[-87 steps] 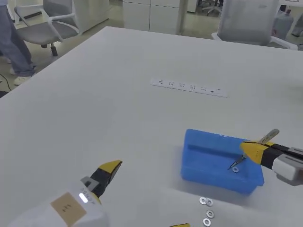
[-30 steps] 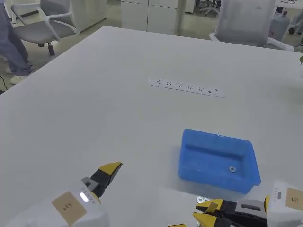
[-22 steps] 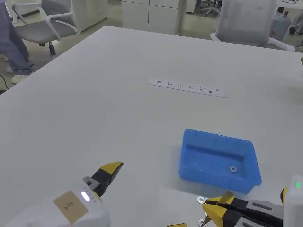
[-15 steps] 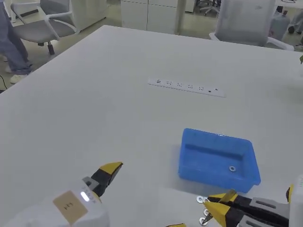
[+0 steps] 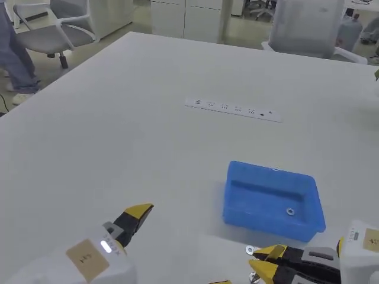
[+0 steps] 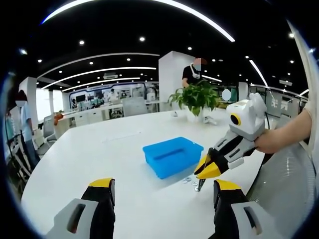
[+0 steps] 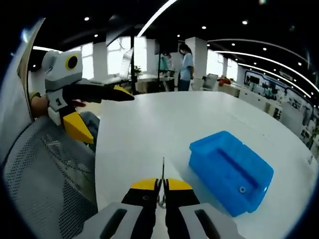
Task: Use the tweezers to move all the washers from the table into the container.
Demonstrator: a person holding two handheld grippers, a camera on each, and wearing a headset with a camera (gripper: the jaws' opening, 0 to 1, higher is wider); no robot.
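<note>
A blue container (image 5: 272, 200) sits at the near right of the white table (image 5: 148, 136), with one washer (image 5: 289, 211) inside it. Loose washers (image 5: 250, 250) lie on the table just in front of it. My right gripper (image 5: 259, 260) is low over those washers, shut on the tweezers (image 7: 163, 169), whose tips point down by the washers (image 6: 190, 181). My left gripper (image 5: 182, 246) waits open at the near left with nothing between its jaws. In the right gripper view the container (image 7: 232, 168) lies ahead to the right.
A white power strip (image 5: 233, 110) lies flat in the middle of the table. Office chairs (image 5: 53, 32) stand beyond the far edge. A potted plant (image 6: 196, 97) stands on the table's far side, and people stand in the background.
The right gripper has left the container, where a washer now lies, and come down to the loose washers in front of it. The left gripper has held still.
</note>
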